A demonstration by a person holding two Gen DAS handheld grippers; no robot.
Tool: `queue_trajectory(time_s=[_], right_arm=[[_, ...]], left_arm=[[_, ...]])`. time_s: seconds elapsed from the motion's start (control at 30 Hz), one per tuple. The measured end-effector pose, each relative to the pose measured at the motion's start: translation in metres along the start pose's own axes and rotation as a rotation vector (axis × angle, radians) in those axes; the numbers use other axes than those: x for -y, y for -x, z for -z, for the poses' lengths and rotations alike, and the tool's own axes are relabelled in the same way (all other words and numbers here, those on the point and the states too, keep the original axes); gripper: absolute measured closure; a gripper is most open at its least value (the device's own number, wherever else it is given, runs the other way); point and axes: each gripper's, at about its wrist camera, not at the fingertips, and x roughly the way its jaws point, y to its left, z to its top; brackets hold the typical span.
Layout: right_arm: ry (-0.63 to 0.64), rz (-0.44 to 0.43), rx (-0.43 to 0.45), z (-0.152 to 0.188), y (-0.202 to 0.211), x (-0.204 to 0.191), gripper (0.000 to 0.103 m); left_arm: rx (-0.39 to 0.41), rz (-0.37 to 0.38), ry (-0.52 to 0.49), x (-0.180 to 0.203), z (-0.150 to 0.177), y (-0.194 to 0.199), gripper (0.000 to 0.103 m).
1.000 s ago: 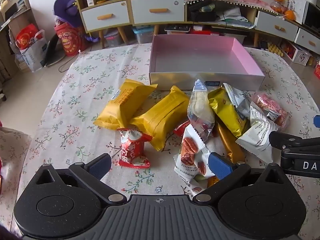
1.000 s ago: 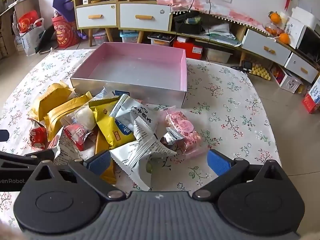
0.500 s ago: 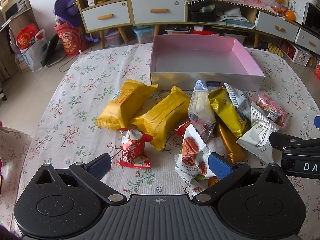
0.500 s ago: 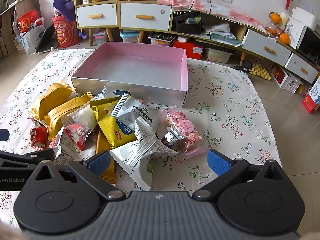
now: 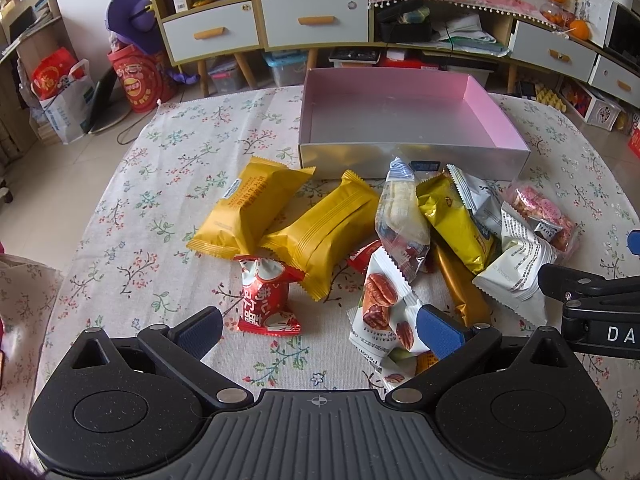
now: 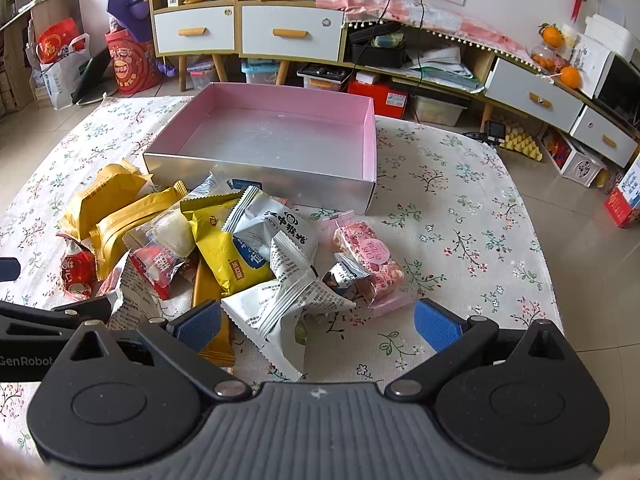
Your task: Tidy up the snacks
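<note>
Left wrist view: your left gripper (image 5: 318,326) gapes wide over the heap of foil snack packets (image 5: 384,240) beside the pink-lined silver box (image 5: 404,120); your right gripper (image 6: 318,326) is spread too.

White letters "DA" stand on the black arm of the right gripper (image 5: 600,308) at the left camera's edge, "GenRobot" stands on the left gripper (image 6: 40,340) in the right camera's view, and the Chinese print on the snack packets is too small to read.
</note>
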Motion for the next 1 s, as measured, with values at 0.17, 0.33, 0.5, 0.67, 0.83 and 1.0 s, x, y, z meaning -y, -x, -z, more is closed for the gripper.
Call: queue_trajectory(time_s=[0.17,0.33,0.5,0.67,0.83,1.0], right_arm=[[0.000,0.000,0.000,0.0000,-0.0001,0.0001,0.000],[0.001,0.000,0.001,0.0001,0.0000,-0.0001,0.000],[0.000,0.000,0.002,0.0001,0.0002,-0.0002,0.000],[0.001,0.001,-0.001,0.0017,-0.0008,-0.0019,0.000],[0.001,0.002,-0.001,0.0020,-0.0009,-0.0020,0.000],[0.002,0.002,-0.001,0.0017,-0.0003,-0.0020,0.000]], left_arm=[[0.000,0.000,0.000,-0.0001,0.0001,0.0001,0.000],[0.001,0.000,-0.001,0.0003,0.0001,0.0001,0.000],[0.000,-0.001,-0.001,0.0002,0.0001,0.0002,0.000],[0.002,-0.001,-0.002,-0.0001,-0.0003,0.0007,0.000],[0.002,0.000,-0.003,0.0001,-0.0005,0.0007,0.000],[0.003,-0.002,0.000,-0.0005,-0.0006,0.0011,0.000]])
